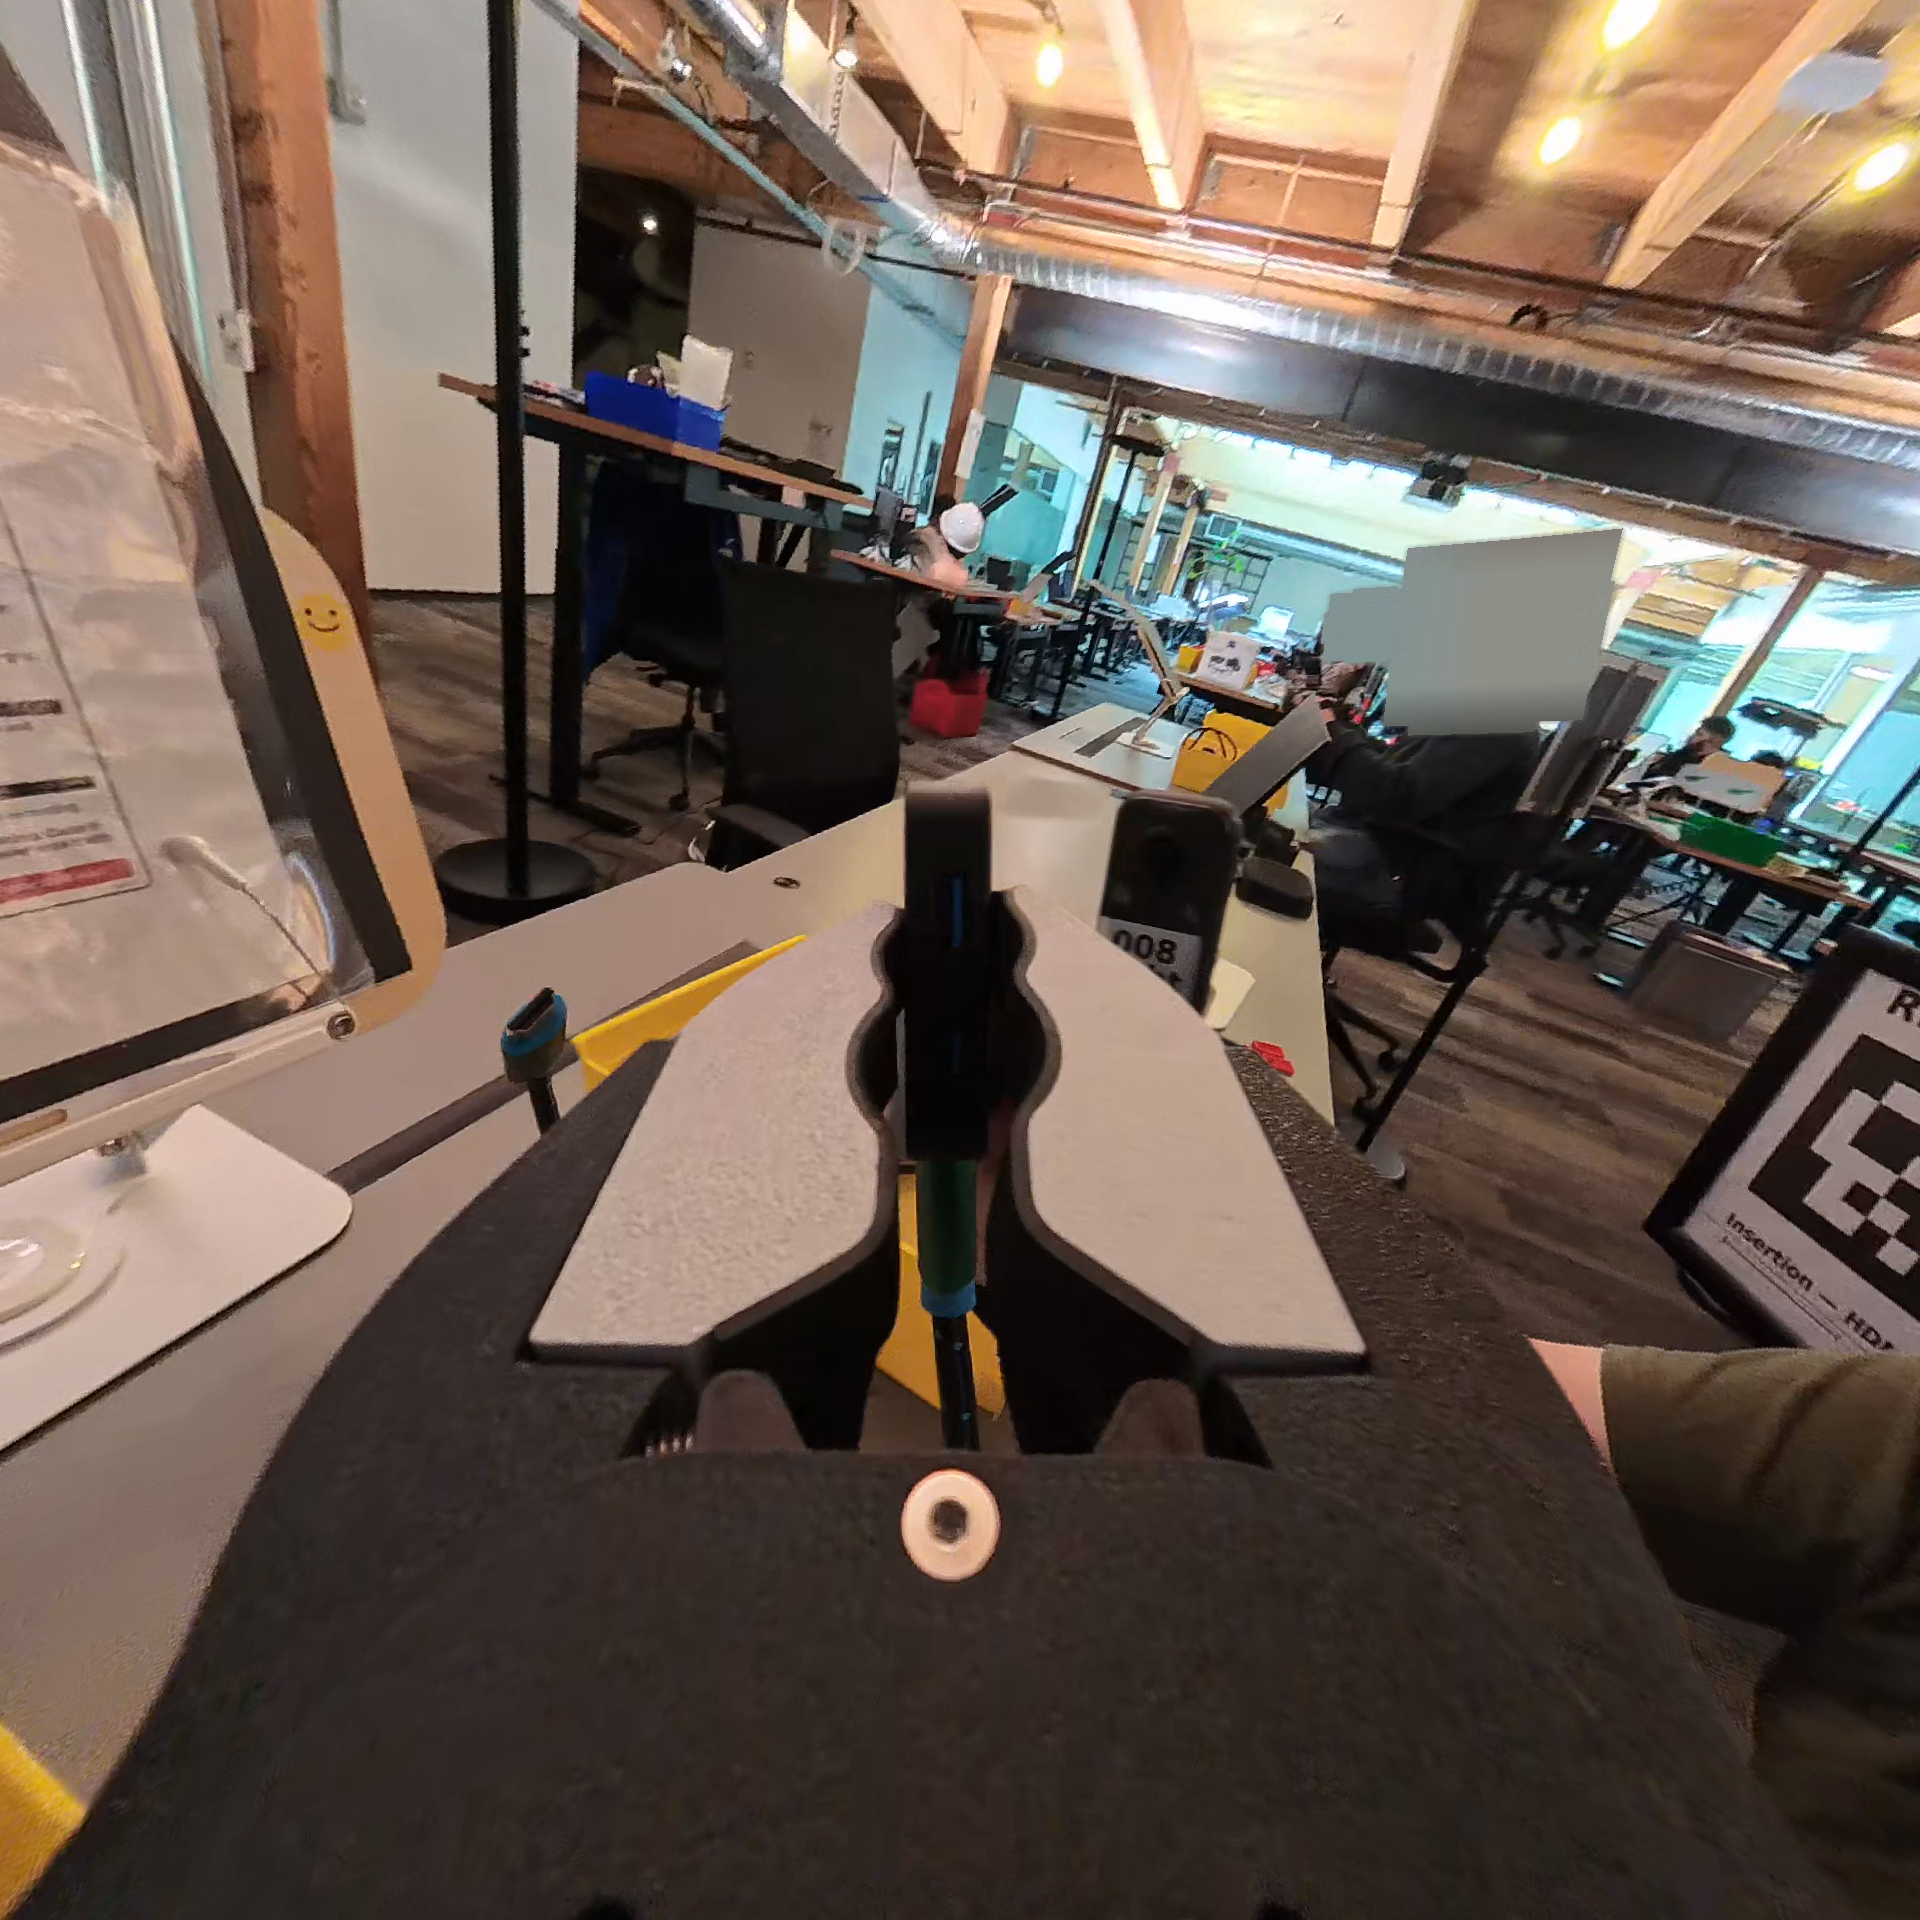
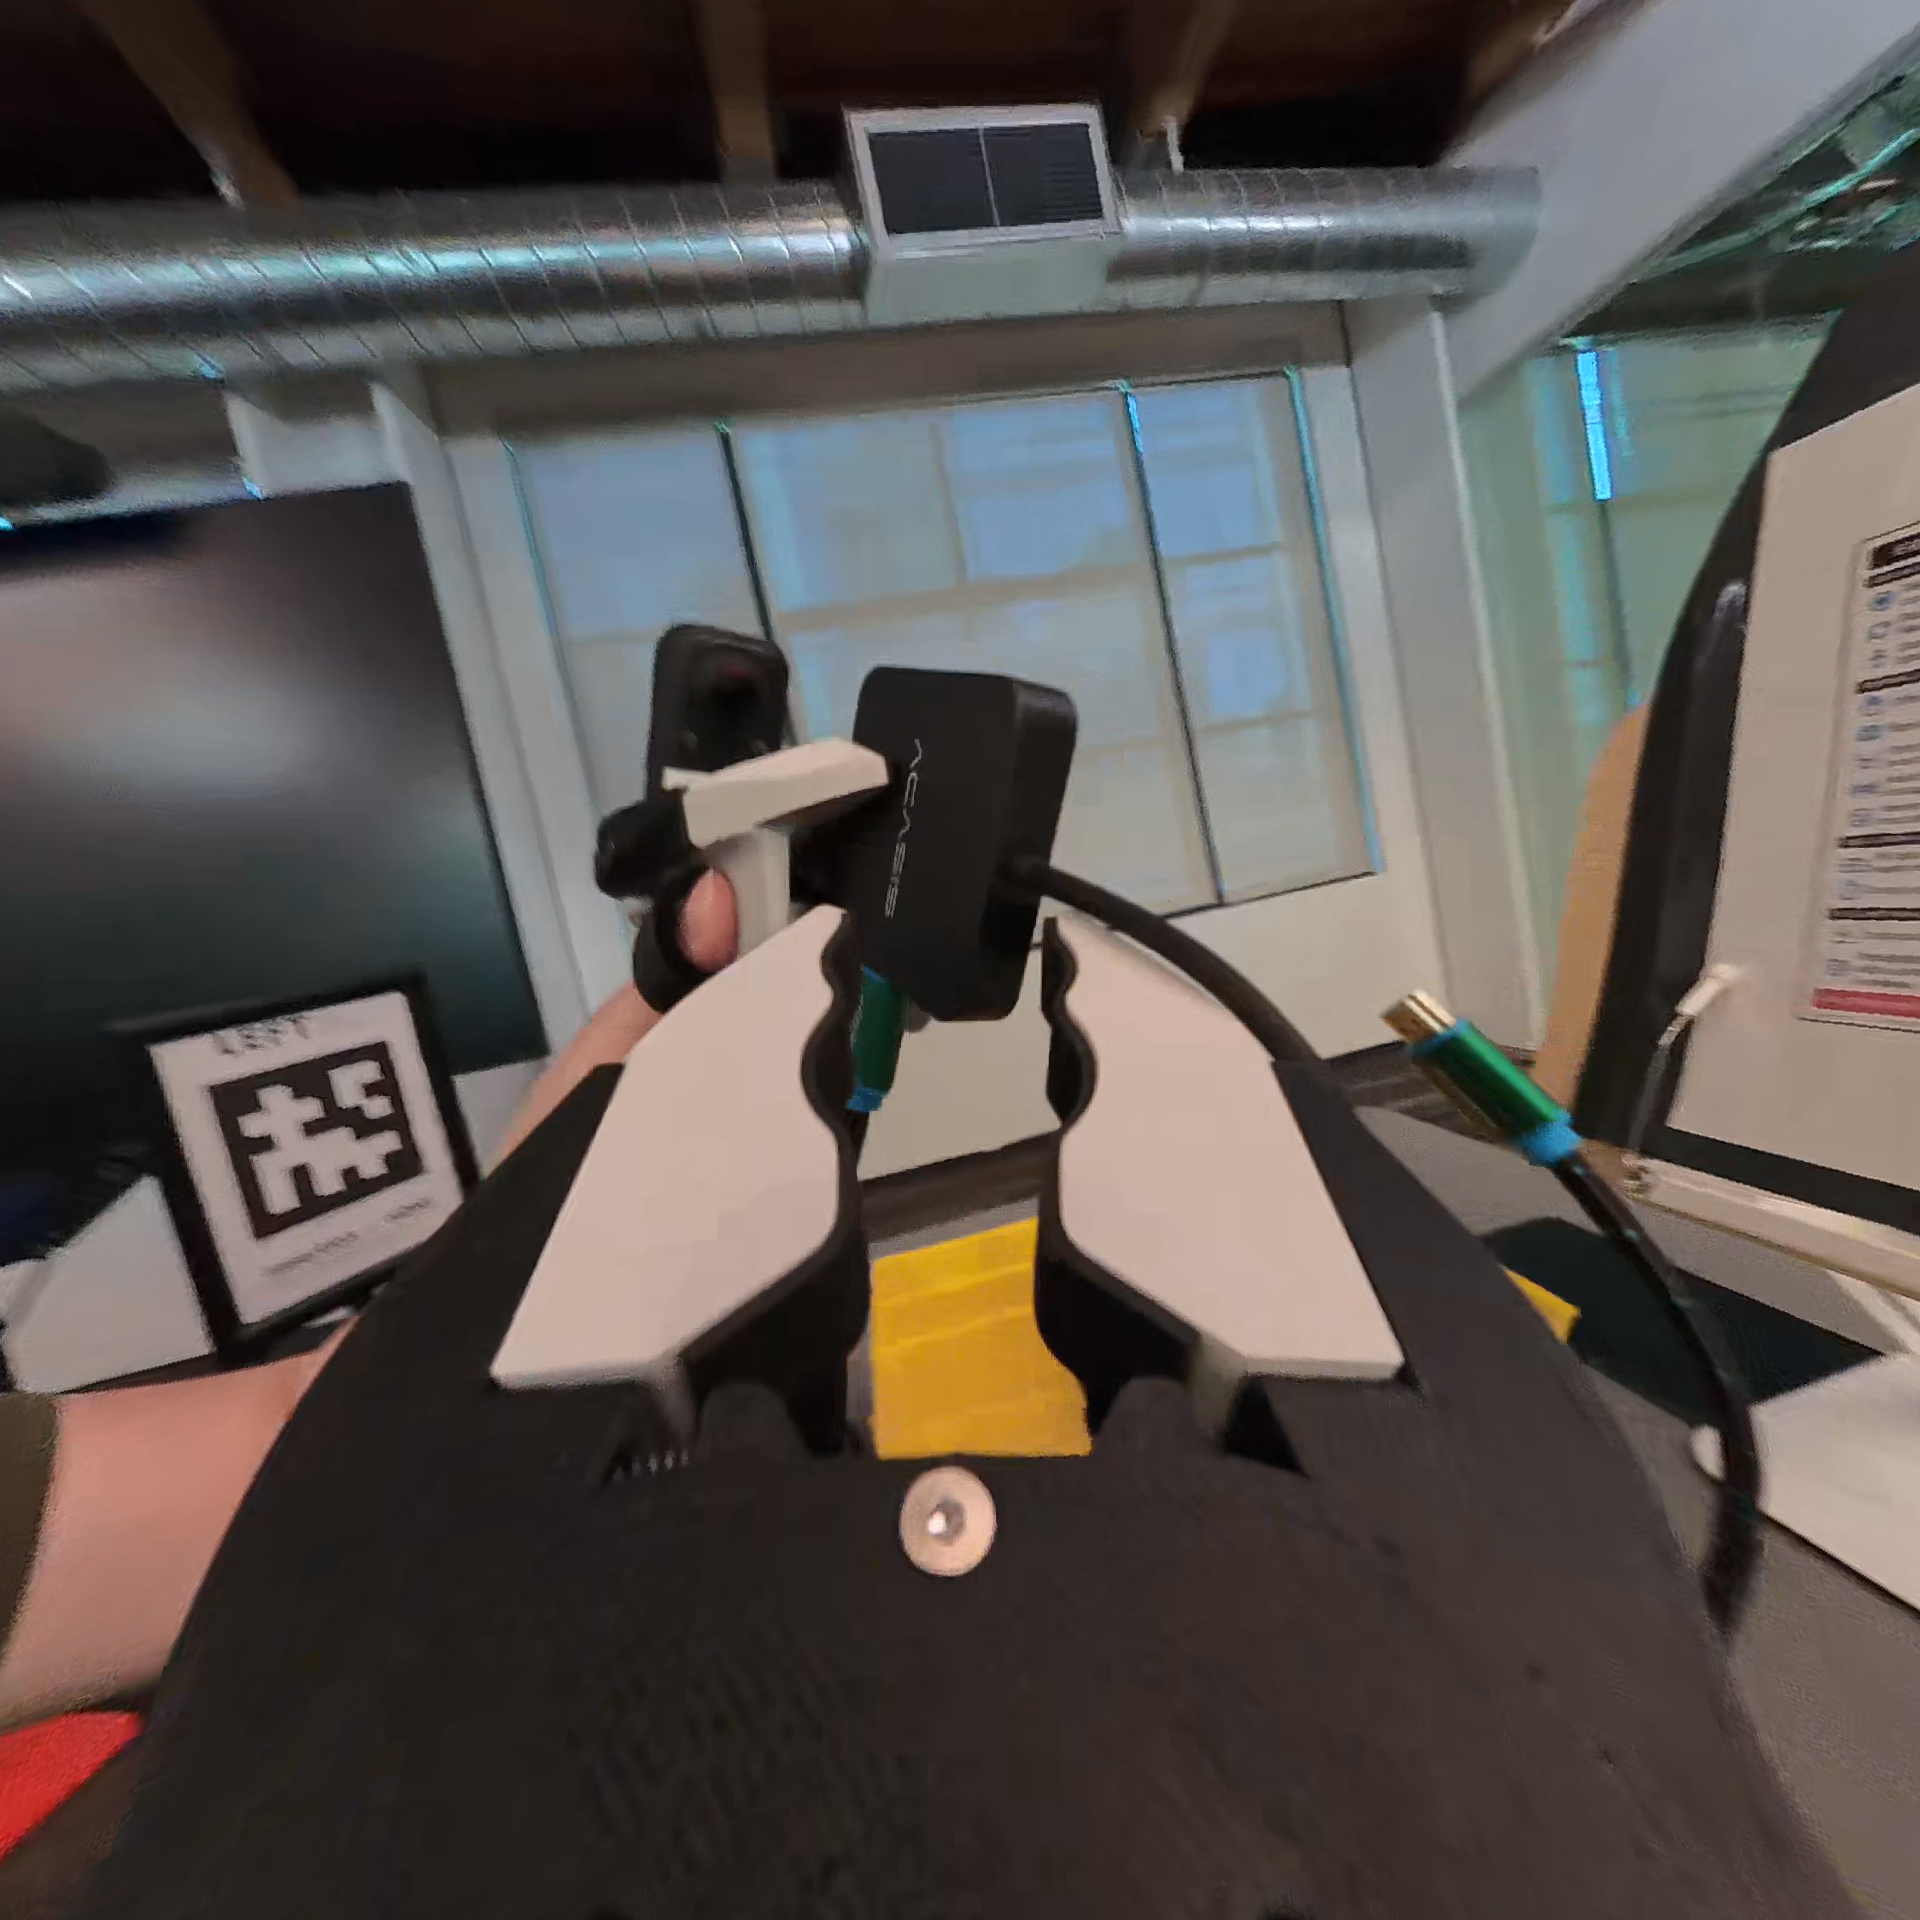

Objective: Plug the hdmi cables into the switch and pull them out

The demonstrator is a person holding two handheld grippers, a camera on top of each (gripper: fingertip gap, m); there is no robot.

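Clearly the switch [image 2: 961, 842], a light rigid black box, is clamped between the left fingers [image 1: 940, 997]. The right fingers [image 2: 940, 971] stand wide just beneath it, around the green plug [image 2: 876, 1023]; grip its stiff shell, not the cable.

The right hand-held gripper [image 2: 940, 961] hides the green plug's [image 2: 876, 1029] tip; the marker card [image 1: 1813, 1164] to its right is cut off.
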